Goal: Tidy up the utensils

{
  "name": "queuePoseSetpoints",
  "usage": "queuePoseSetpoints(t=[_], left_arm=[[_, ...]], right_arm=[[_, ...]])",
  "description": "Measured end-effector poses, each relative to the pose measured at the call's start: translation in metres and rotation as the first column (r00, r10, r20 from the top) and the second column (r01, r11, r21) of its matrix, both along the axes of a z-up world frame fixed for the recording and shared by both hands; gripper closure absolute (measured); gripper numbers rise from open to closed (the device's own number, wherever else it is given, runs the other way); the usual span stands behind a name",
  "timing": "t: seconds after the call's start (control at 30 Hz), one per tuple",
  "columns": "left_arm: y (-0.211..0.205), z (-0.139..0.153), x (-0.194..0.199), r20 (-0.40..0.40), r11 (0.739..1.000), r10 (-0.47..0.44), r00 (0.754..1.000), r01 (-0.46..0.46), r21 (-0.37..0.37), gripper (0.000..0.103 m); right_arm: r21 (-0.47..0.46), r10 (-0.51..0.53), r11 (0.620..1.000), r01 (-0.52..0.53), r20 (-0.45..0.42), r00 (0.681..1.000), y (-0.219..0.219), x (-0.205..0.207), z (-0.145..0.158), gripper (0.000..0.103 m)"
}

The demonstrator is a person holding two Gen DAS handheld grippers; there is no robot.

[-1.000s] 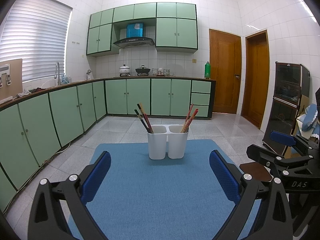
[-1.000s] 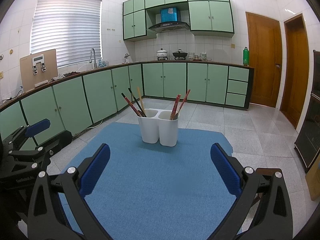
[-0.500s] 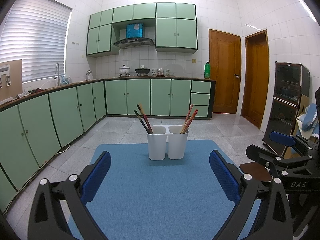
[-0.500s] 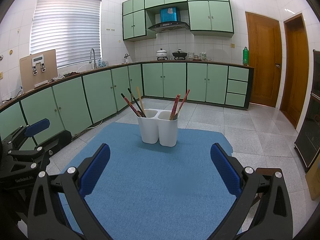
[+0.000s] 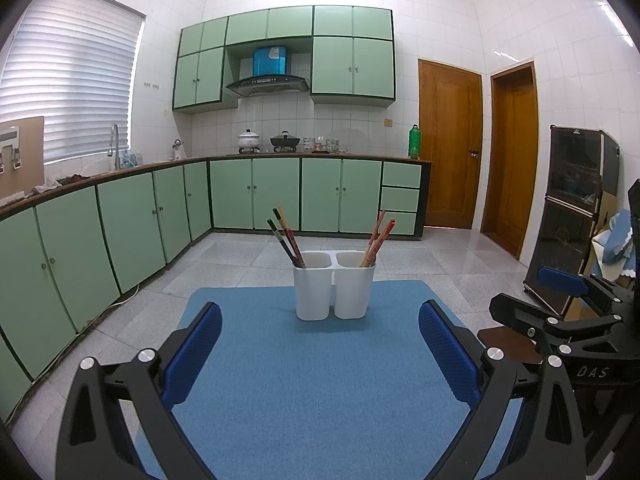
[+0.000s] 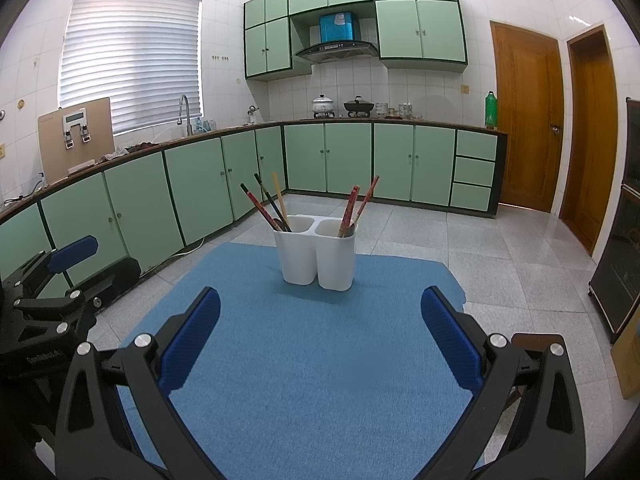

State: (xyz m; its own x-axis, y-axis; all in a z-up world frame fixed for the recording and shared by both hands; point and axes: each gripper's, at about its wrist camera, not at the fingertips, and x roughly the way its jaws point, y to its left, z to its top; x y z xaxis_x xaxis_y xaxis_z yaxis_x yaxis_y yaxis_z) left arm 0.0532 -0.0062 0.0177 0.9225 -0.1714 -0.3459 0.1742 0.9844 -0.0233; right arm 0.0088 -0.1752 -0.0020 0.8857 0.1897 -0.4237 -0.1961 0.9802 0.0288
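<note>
A white two-cup utensil holder stands at the far end of a blue mat; it also shows in the right wrist view. Dark chopsticks lean left in its left cup, and red and wood chopsticks lean right in its right cup. My left gripper is open and empty, held back from the holder over the mat. My right gripper is open and empty, likewise back from the holder. Each gripper shows at the edge of the other's view.
The mat covers a small table in a kitchen. Green cabinets line the left and back. A dark glass cabinet and wooden doors are to the right. A brown stool top sits beside the table's right edge.
Nothing has visibly changed apart from a very slight drift of the right wrist view; both grippers stay open and the holder has not moved.
</note>
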Motion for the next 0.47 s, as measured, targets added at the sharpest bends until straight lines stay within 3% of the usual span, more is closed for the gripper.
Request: queuePoseSetpoints(t=[0.47], left_arm=[[0.0001, 0.001, 0.0045, -0.017, 1.0, 0.009, 1.0, -0.009, 0.007, 0.006]], right_arm=[[0.003, -0.004, 1.0, 0.004, -0.009, 1.0, 0.0011, 0.0044, -0.0019, 0.006]])
